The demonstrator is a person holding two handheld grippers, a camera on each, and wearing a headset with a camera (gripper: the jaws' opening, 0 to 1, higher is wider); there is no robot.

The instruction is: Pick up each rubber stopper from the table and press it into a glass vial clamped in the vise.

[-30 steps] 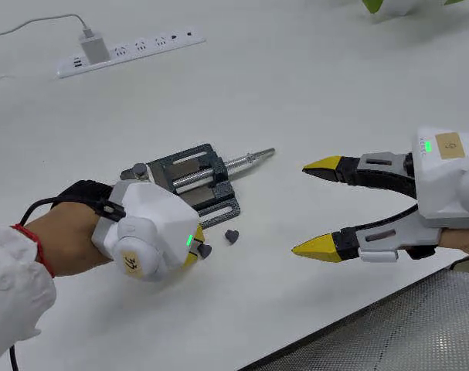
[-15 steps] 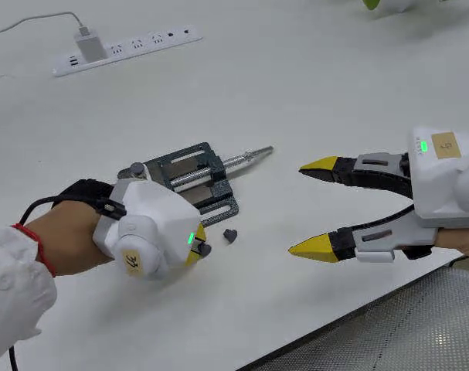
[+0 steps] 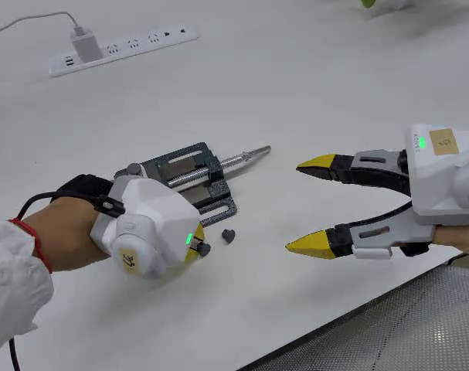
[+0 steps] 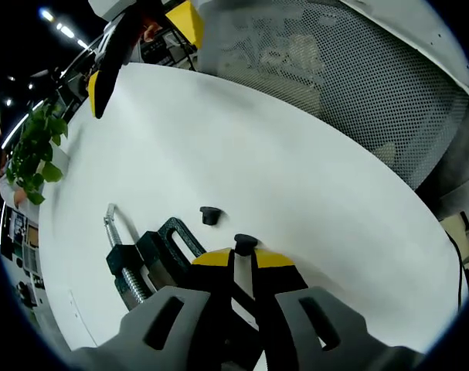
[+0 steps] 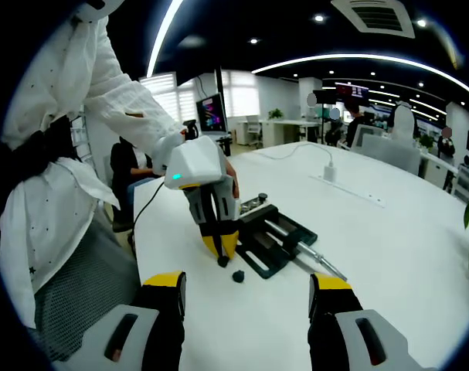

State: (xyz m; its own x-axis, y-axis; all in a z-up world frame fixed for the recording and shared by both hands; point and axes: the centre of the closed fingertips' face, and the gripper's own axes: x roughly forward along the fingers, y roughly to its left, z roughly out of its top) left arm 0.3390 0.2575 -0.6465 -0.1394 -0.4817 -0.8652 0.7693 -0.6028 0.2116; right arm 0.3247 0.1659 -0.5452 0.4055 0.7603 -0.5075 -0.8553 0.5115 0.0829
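Note:
My left gripper (image 3: 197,246) is shut on a dark rubber stopper (image 3: 205,249), held just above the white table in front of the vise (image 3: 189,179). The left gripper view shows the stopper (image 4: 245,243) pinched at the yellow tips, with the vise (image 4: 153,259) to the left. A second stopper (image 3: 229,235) lies loose on the table beside the vise's front corner, also seen as the loose stopper (image 4: 210,215) (image 5: 238,276). My right gripper (image 3: 307,203) is wide open and empty, to the right of the vise (image 5: 269,232). A grey round cap (image 3: 134,168) sits at the vise's left end; whether a vial stands there I cannot tell.
A white power strip (image 3: 118,48) with a plugged charger lies at the far left of the table. The table's front edge (image 3: 350,317) runs diagonally at lower right, with a grey mesh surface (image 3: 427,328) beyond it. The vise's screw handle (image 3: 246,157) sticks out to the right.
My right gripper has edged slightly left toward the vise, still open. The left gripper has stayed in place, shut on the stopper. The loose stopper has not moved.

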